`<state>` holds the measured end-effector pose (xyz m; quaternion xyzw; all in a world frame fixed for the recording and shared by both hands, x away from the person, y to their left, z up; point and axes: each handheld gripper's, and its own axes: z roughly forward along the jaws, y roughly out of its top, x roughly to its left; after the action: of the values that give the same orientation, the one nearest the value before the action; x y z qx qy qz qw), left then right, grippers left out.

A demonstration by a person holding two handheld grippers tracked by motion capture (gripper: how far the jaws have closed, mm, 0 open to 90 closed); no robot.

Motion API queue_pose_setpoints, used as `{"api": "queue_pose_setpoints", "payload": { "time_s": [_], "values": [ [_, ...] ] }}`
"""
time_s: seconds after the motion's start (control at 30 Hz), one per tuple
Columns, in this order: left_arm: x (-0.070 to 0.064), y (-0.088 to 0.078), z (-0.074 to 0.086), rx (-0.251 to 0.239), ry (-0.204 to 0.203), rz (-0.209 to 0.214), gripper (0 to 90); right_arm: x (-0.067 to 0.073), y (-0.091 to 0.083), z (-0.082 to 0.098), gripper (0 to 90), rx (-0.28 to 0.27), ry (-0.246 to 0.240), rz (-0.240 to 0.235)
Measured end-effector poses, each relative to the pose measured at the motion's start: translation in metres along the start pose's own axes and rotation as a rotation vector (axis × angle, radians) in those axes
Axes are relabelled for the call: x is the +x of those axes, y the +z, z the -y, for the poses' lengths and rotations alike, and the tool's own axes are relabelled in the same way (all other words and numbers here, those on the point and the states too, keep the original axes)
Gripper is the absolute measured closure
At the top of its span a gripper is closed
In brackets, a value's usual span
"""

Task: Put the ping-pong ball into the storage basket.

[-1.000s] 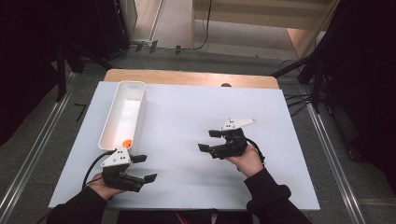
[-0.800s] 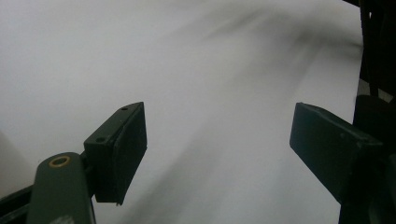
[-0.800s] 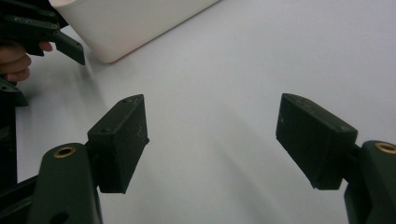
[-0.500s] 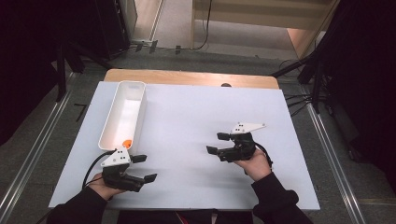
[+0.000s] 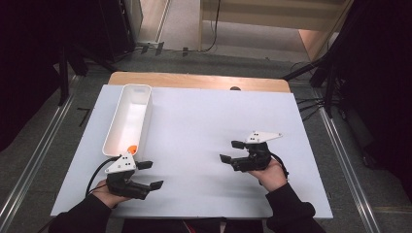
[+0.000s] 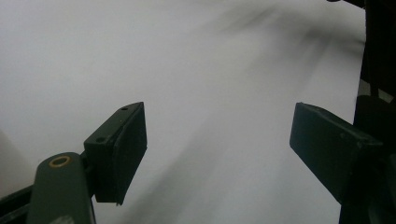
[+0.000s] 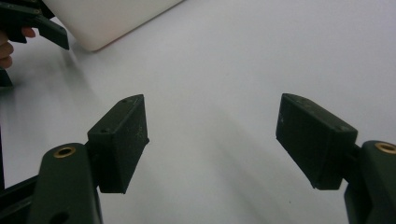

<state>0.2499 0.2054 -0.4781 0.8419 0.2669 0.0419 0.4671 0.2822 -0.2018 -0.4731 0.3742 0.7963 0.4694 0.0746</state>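
My left gripper (image 5: 150, 175) rests low at the table's near left, just in front of the white tray (image 5: 118, 122), its jaws open and pointing right. Along its own jaws (image 6: 217, 149) there is bare white tabletop and nothing between them. My right gripper (image 5: 231, 151) is held at the near right, pointing left, jaws wide apart and empty (image 7: 212, 140). A small orange object (image 5: 131, 148) lies in the tray's near end.
The long tray runs from the far left toward the near left; its rounded corner (image 7: 107, 21) and the other gripper (image 7: 32, 21) appear at the top left of the right gripper view. A wooden strip (image 5: 194, 80) borders the far edge of the white tabletop (image 5: 194, 116).
The right gripper has drifted to the right and slightly toward the near edge, jaws still open. The left gripper has stayed where it was.
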Motion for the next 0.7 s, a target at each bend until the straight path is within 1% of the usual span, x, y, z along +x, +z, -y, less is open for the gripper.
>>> {"api": "queue_pose_setpoints", "payload": {
  "time_s": [0.17, 0.2, 0.23, 0.27, 0.5, 0.53, 0.7],
  "values": [
    [0.0, 0.0, 0.0, -0.003, -0.003, -0.002, 19.4, 0.001, -0.002, 0.003, 23.8, 0.0, -0.003, 0.011],
    [0.0, 0.0, 0.0, 0.0, 0.0, -0.002, 19.4, 0.001, -0.004, 0.004, 23.8, 0.008, 0.0, 0.024],
    [0.0, 0.0, 0.0, 0.0, 0.0, -0.002, 19.4, 0.001, -0.004, 0.004, 23.8, 0.008, 0.0, 0.024],
    [0.0, 0.0, 0.0, -0.003, -0.003, -0.002, 19.4, 0.001, -0.005, 0.007, 23.8, 0.007, -0.003, 0.035],
    [0.0, 0.0, 0.0, -0.003, -0.004, -0.003, 19.4, 0.0, -0.01, 0.012, 23.5, -0.006, -0.012, 0.037],
    [0.0, 0.0, 0.0, -0.002, -0.002, -0.003, 19.4, -0.001, -0.012, 0.014, 23.5, -0.012, -0.009, 0.03],
    [0.0, 0.0, 0.0, -0.003, -0.003, -0.003, 19.4, -0.002, -0.015, 0.019, 23.5, -0.01, -0.013, 0.027]
  ]
}}
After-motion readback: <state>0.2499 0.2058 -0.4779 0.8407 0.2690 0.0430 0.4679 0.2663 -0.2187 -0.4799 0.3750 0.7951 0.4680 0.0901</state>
